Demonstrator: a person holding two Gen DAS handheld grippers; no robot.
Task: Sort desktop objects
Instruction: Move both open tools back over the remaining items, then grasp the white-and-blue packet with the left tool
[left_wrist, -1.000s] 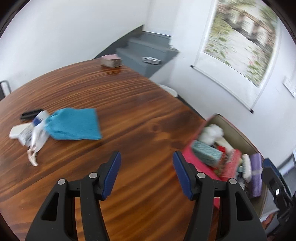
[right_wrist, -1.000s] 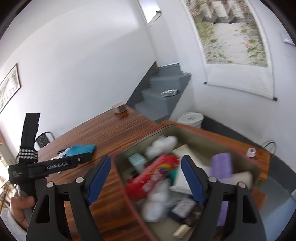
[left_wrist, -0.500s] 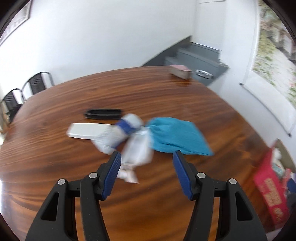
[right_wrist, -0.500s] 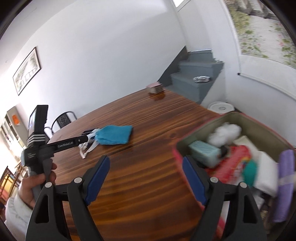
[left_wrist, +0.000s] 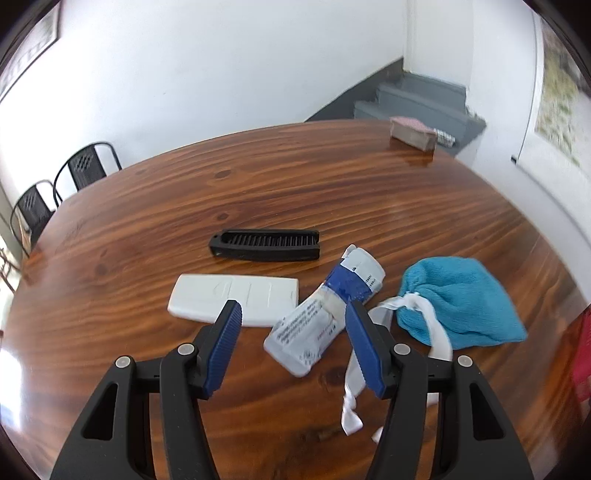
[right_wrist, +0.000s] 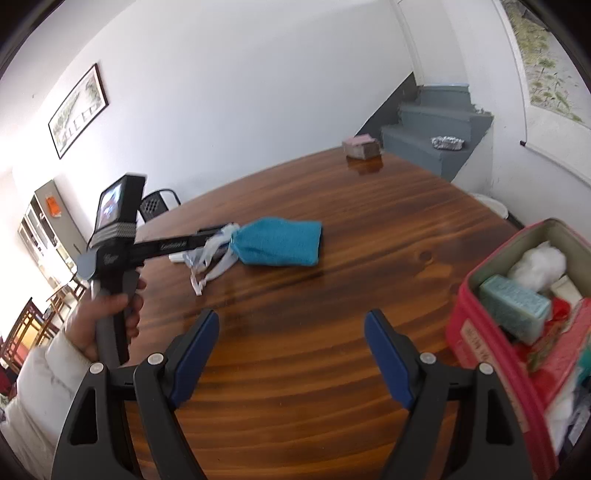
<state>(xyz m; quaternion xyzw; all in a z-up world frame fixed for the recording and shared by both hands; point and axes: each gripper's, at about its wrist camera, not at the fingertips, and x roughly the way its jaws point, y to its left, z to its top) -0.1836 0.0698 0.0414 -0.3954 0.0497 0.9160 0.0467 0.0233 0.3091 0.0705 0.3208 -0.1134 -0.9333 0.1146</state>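
My left gripper (left_wrist: 291, 314) stands open just above a white and blue tube-like packet (left_wrist: 325, 314) lying on the wooden table (left_wrist: 332, 184); the pads do not touch it. Left of the packet lies a white flat remote-like case (left_wrist: 229, 297), behind it a black comb (left_wrist: 264, 244), and to the right a teal drawstring pouch (left_wrist: 461, 301) with white ribbon ties (left_wrist: 424, 325). My right gripper (right_wrist: 291, 325) is open over bare table, with the teal pouch (right_wrist: 280, 242) farther off. The left gripper's body (right_wrist: 122, 251) reaches over the pile there.
A red-sided storage box (right_wrist: 491, 339) filled with several items sits at the table's right edge. A small pink-topped block (left_wrist: 413, 133) rests at the far side. Black chairs (left_wrist: 85, 168) stand beyond the table's left rim, and grey stairs (right_wrist: 436, 129) rise behind.
The left gripper swung left from the red box to the pile of items and came down close over the packet. The right gripper swung left off the box toward open table.
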